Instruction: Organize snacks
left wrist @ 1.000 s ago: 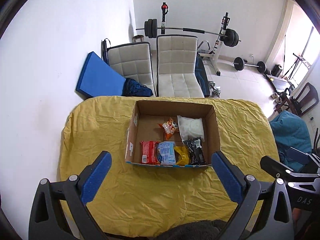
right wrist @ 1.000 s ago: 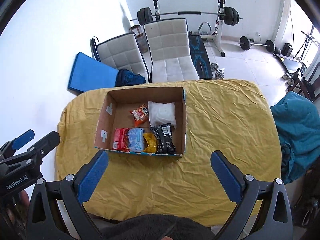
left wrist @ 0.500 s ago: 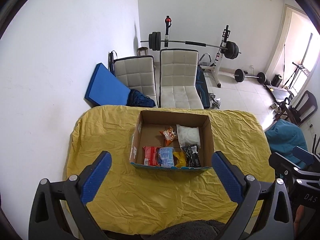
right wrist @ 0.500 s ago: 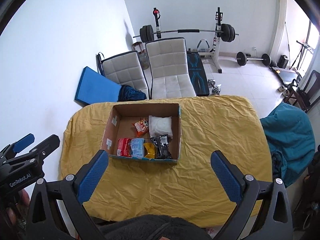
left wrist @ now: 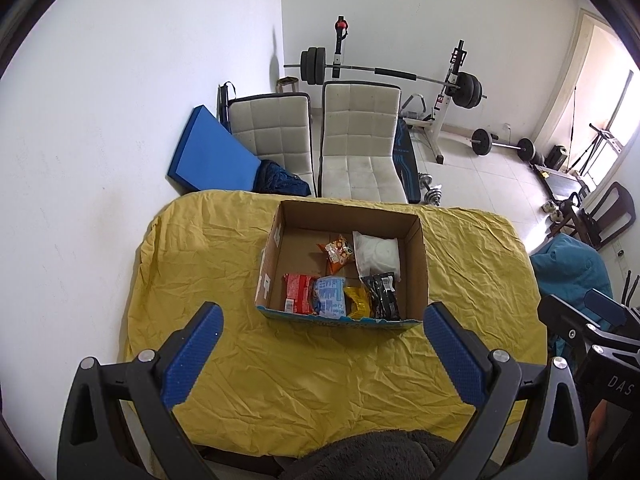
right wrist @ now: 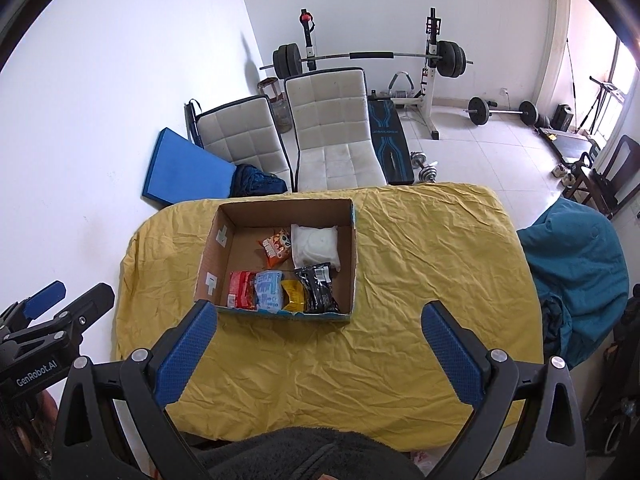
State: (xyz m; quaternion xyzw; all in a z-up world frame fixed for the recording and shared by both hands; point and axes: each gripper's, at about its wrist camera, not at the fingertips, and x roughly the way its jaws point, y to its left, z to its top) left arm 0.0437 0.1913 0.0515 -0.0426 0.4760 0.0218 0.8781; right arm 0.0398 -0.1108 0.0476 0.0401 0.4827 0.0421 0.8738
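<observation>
An open cardboard box (left wrist: 418,264) (right wrist: 210,256) sits on the yellow-covered table (left wrist: 208,264) (right wrist: 432,264). Inside, along its near wall, lie a red packet (left wrist: 298,298) (right wrist: 241,289), a light-blue packet (left wrist: 330,295) (right wrist: 268,291), a yellow packet (left wrist: 357,300) (right wrist: 293,295) and a black packet (left wrist: 383,295) (right wrist: 319,286). Behind them are an orange packet (left wrist: 338,252) (right wrist: 276,249) and a white bag (left wrist: 378,254) (right wrist: 315,247). My left gripper (left wrist: 320,324) and right gripper (right wrist: 318,322) are both open, empty and held well back above the table's near side.
Two white padded chairs (left wrist: 360,140) (right wrist: 332,128) stand behind the table, beside a blue mat (left wrist: 208,156) against the wall. A barbell rack (right wrist: 368,56) and weights fill the back of the room. A teal beanbag (right wrist: 576,272) sits at the right.
Both grippers have pulled back and up from the table; the box looks smaller and more of the room shows. The packets have not moved.
</observation>
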